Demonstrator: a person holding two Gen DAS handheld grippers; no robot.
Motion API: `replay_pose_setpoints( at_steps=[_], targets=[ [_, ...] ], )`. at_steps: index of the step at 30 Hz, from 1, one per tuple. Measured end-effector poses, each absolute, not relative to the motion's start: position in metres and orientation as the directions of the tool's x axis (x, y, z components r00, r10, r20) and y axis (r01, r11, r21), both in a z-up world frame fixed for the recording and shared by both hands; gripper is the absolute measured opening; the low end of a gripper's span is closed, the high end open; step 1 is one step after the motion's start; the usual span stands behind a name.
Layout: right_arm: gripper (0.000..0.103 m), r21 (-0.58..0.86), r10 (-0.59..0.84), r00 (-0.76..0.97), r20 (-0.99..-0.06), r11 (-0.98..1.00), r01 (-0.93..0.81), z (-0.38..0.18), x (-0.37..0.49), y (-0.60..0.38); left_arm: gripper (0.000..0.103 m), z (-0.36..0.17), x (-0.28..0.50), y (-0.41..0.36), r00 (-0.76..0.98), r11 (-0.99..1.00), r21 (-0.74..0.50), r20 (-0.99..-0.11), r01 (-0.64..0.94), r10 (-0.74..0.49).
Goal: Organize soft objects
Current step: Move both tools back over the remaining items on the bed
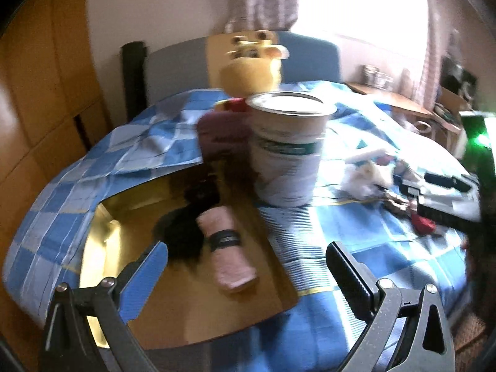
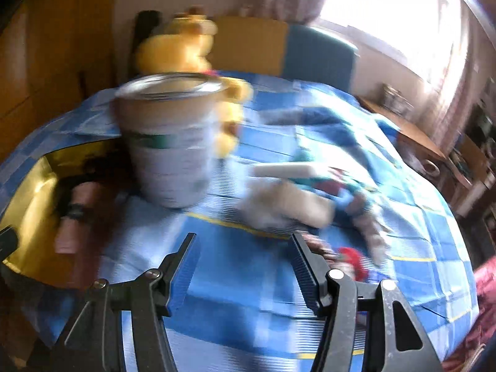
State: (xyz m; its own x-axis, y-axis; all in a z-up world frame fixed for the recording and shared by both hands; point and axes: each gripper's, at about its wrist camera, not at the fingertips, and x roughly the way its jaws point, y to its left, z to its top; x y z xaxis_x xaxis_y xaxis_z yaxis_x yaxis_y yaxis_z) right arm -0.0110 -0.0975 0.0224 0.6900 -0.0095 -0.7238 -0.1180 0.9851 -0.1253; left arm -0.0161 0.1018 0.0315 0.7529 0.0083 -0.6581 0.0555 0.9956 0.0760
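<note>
Both grippers, left (image 1: pixel 246 266) and right (image 2: pixel 245 255), hover over the bed (image 2: pixel 248 310) with jaws spread, holding nothing, near the bucket (image 1: pixel 288 155)

A bed is covered by a blue-and-white checked cloth (image 1: pixel 356 232); a yellow plush toy (image 1: pixel 251 68), a white bucket (image 1: pixel 288 152) banded green and a pink rolled towel (image 1: pixel 229 248) banded black are seen.

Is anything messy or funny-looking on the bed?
Yes. A small pile of soft toys lies jumbled on the blue checked bedspread, not in the white bucket. The pink rolled towel already lies in the gold box.
</note>
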Motion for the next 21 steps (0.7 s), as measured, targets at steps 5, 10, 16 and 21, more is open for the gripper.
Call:
replay_pose_setpoints(
  at_steps=[5, 10, 16, 21],
  targets=[
    [0.060, -0.112, -0.147, 0.672, -0.726, 0.989, 0.095, 0.021, 0.007, -0.187, 0.103, 0.028, -0.010, 0.072, 0.740, 0.987, 0.089, -0.671, 0.133, -0.039],
    [0.060, 0.031, -0.219, 0.611, -0.761, 0.928, 0.371, 0.007, 0.005, -0.274, 0.102, 0.023, -0.003, 0.040, 0.718, 0.974, 0.091, -0.690, 0.206, -0.087],
    [0.060, 0.120, -0.181, 0.591, -0.786, 0.894, 0.433, 0.006, -0.001, -0.294, 0.102, 0.015, 0.011, 0.004, 0.687, 0.957, 0.080, -0.713, 0.278, -0.140],
    [0.060, 0.114, -0.184, 0.575, -0.798, 0.889, 0.443, 0.002, 0.002, -0.294, 0.098, 0.010, 0.023, -0.026, 0.655, 0.941, 0.054, -0.731, 0.335, -0.191]
  ],
)
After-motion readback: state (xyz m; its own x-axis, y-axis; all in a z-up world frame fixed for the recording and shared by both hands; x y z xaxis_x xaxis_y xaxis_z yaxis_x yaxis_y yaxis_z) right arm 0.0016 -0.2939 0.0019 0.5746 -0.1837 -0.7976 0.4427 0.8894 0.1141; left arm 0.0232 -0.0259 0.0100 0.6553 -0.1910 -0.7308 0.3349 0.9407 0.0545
